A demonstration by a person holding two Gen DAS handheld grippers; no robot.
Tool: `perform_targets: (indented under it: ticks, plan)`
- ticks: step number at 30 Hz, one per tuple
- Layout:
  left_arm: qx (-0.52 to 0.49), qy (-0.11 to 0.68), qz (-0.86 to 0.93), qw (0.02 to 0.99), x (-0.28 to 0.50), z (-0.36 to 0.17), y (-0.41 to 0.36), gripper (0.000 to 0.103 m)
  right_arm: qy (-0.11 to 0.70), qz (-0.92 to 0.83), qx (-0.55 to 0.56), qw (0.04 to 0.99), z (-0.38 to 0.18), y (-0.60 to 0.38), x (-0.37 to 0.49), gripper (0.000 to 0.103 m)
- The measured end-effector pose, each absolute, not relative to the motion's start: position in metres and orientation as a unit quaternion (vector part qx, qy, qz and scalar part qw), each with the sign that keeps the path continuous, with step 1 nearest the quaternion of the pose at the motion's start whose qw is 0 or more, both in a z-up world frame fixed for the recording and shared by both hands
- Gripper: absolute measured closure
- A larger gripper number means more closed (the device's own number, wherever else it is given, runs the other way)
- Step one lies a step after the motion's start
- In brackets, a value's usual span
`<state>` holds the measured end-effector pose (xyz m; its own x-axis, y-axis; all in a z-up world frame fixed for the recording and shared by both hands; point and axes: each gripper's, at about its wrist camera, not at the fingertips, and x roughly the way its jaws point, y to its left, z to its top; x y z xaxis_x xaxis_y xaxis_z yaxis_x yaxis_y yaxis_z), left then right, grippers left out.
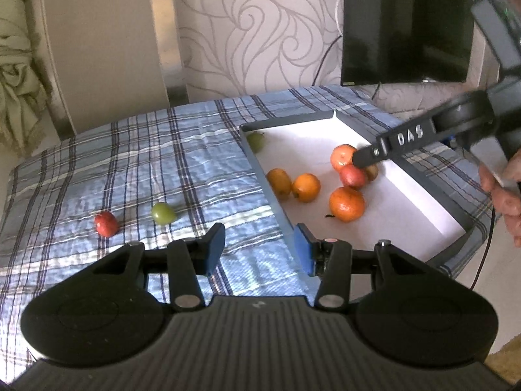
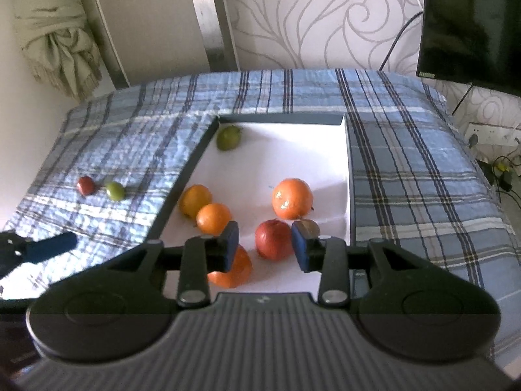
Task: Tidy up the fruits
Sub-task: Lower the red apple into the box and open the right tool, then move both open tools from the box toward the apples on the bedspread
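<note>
Left wrist view: left gripper point(image 1: 259, 249) jaws spread, nothing between them, over the plaid cloth point(image 1: 130, 163); red fruit point(image 1: 106, 224) and green fruit point(image 1: 163, 213) at 10 o'clock. Right wrist view: right gripper point(image 2: 264, 246) jaws spread around a red apple point(image 2: 273, 239) in the white tray point(image 2: 280, 119), not pinching it; oranges point(image 2: 292, 198) at 12.

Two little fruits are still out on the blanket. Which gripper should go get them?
Probably the left gripper. It hangs open over the blanket near the red fruit and green fruit. The right gripper is over the tray, around a red apple.
</note>
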<state>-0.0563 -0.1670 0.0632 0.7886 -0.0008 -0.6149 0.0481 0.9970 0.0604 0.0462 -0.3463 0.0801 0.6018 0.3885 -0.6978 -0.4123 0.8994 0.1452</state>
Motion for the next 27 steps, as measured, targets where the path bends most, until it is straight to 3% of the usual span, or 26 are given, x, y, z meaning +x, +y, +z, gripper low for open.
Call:
perform_targets:
  ticks: [27]
  plan:
    - [-0.010,0.333,0.015,0.943,-0.055,0.045,-0.133,0.050,0.385,0.253,-0.048,0.886,0.086,-0.315,0.029,0.064]
